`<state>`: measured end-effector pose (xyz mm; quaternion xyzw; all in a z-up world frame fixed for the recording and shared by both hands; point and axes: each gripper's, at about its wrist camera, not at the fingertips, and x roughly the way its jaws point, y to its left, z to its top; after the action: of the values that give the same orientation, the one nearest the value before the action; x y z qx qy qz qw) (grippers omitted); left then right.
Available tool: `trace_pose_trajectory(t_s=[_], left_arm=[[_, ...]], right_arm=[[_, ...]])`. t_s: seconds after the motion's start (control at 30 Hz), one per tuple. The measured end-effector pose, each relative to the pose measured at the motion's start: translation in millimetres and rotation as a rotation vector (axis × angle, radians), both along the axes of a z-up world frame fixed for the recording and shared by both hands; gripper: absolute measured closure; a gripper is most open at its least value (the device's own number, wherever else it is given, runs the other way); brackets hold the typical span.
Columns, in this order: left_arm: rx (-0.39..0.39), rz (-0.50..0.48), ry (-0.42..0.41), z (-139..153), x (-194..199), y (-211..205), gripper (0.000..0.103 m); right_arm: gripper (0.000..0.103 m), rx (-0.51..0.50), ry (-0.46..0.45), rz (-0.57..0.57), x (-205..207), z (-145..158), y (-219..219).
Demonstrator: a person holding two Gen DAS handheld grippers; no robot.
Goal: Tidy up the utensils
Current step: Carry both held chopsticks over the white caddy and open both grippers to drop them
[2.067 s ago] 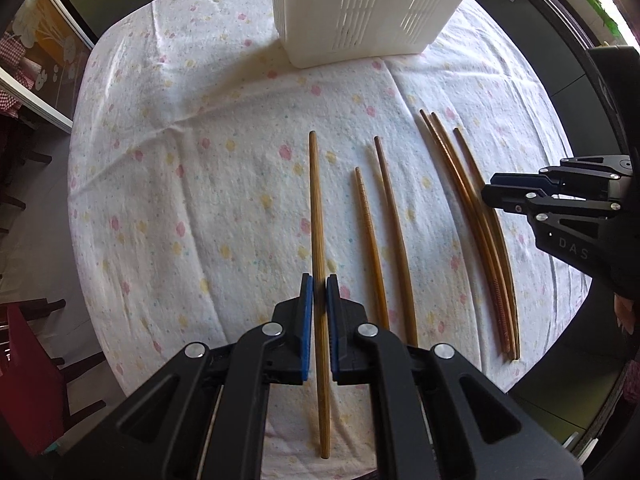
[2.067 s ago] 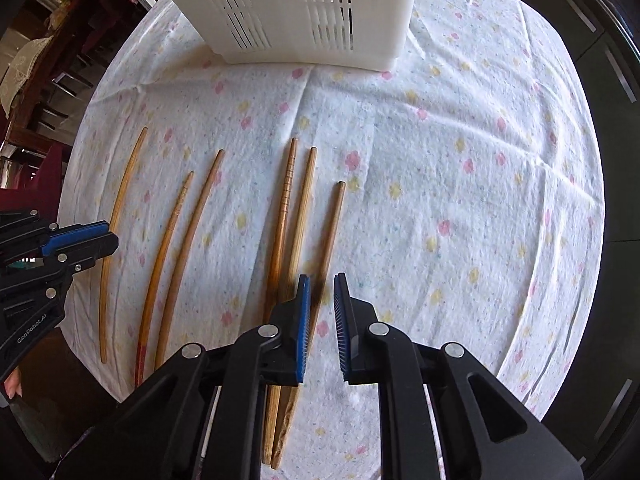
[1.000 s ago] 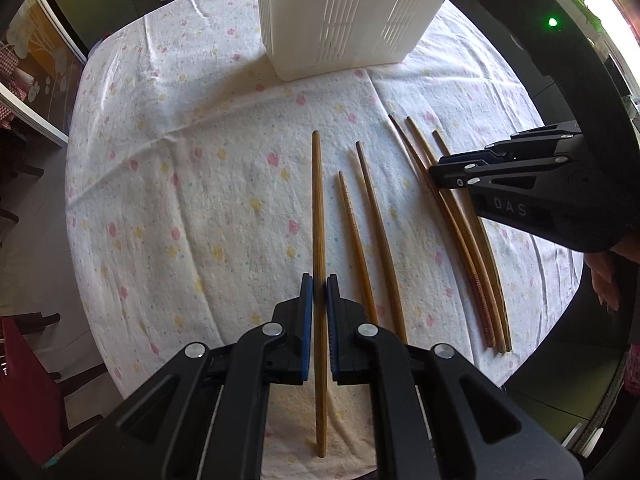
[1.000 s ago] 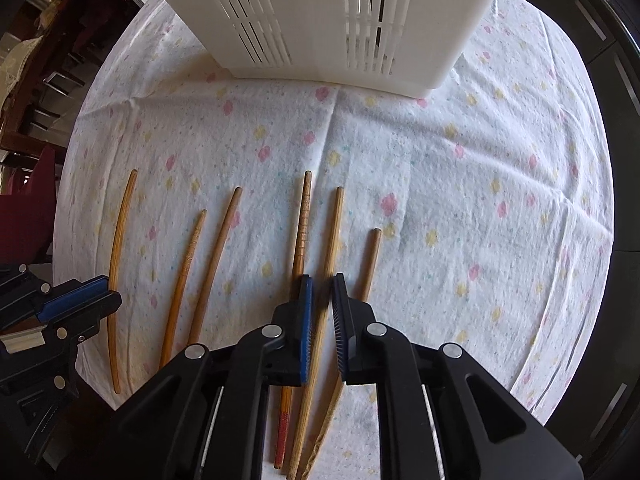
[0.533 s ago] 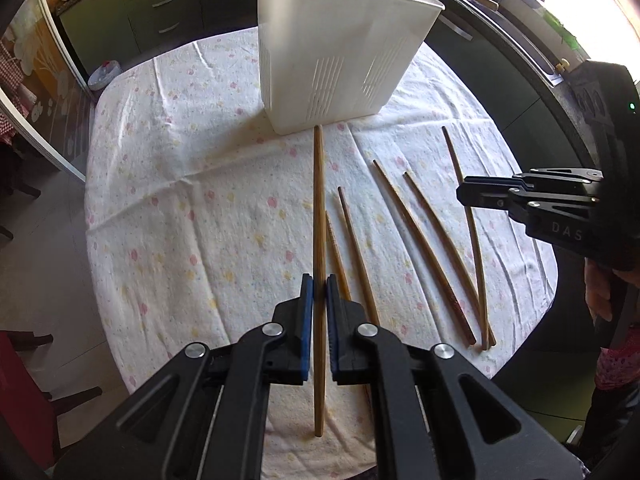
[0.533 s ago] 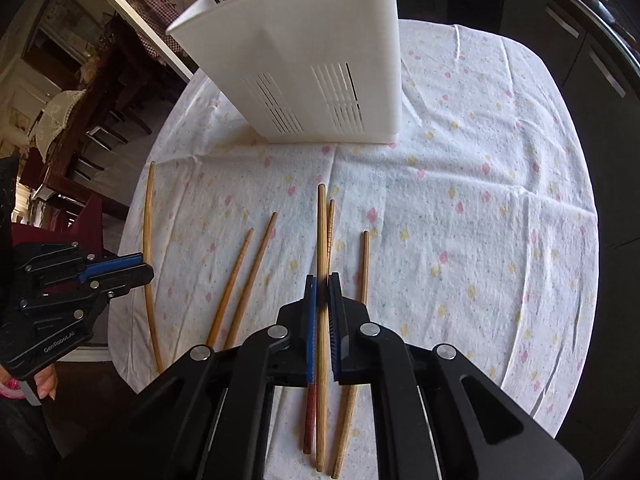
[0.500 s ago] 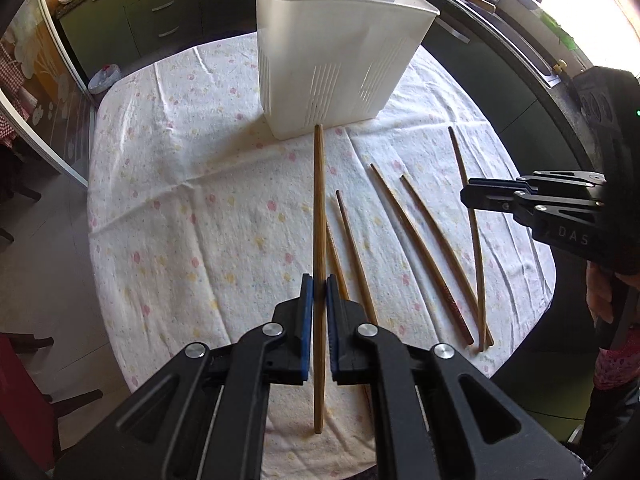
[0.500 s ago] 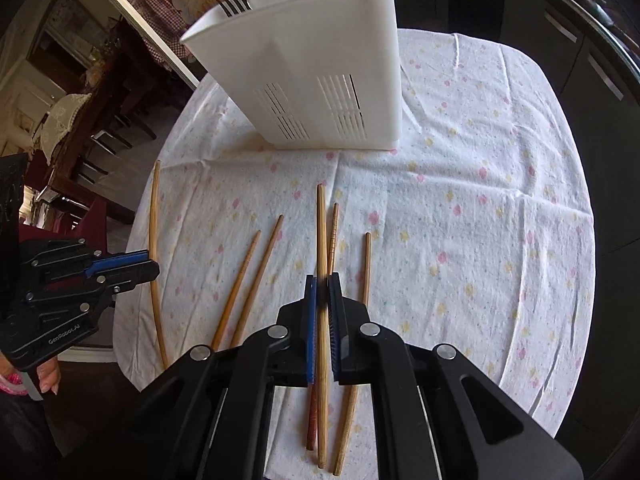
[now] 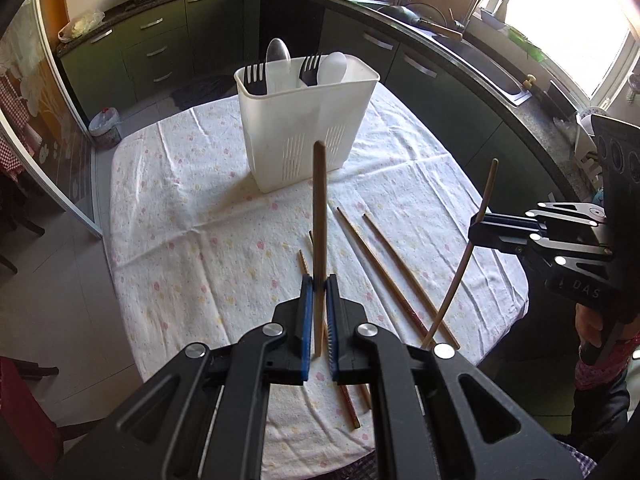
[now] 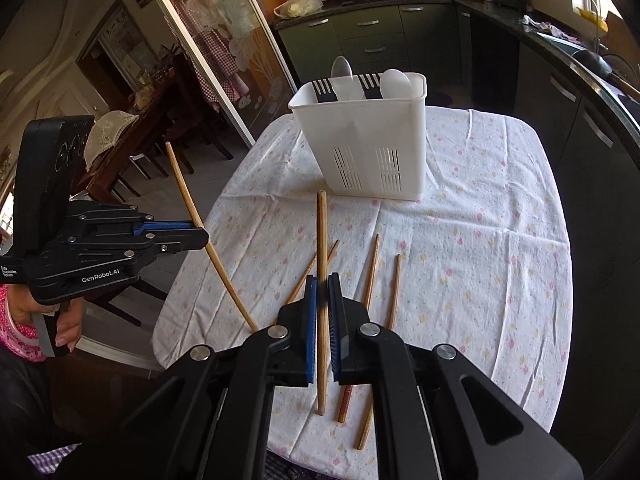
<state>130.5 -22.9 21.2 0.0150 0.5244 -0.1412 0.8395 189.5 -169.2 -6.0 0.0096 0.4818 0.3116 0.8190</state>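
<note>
My left gripper (image 9: 317, 286) is shut on a wooden chopstick (image 9: 319, 216) and holds it lifted above the table, tip toward the white utensil caddy (image 9: 304, 140). My right gripper (image 10: 322, 282) is shut on another wooden chopstick (image 10: 321, 240), also lifted. Each gripper shows in the other's view: the right one (image 9: 478, 228) with its chopstick (image 9: 468, 252), the left one (image 10: 200, 236) with its chopstick (image 10: 192, 208). The caddy (image 10: 368, 152) holds black forks (image 9: 256, 78) and white spoons (image 9: 334, 66). Several chopsticks (image 9: 384, 268) lie on the cloth, also seen in the right wrist view (image 10: 372, 276).
The round table has a white floral cloth (image 9: 192, 216) and drops off at its near edge. Dark green kitchen cabinets (image 9: 160, 48) and a counter with a sink (image 9: 480, 56) run behind. Dining chairs (image 10: 132, 168) stand at the left.
Both grippers have risen with their chopsticks, lifting them clear of the cloth. The view has pulled back and tilted up so the caddy's open top and the kitchen now show.
</note>
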Motion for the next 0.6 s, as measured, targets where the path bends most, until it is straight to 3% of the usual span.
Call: trace_pose_trajectory(t_s=[0.3,0.6], left_arm=[[-0.012,0.009,-0.075,34.6,6.9,-1.7,0.097],[-0.059,0.062,-0.304,126.2,45.6,-3.1,0.097]], right_arm=[[0.097,0.024,-0.064,0.001,-9.8,26.8,-0.6],[0.097,0.029,-0.093,-0.001,-10.0,43.0,-1.9]])
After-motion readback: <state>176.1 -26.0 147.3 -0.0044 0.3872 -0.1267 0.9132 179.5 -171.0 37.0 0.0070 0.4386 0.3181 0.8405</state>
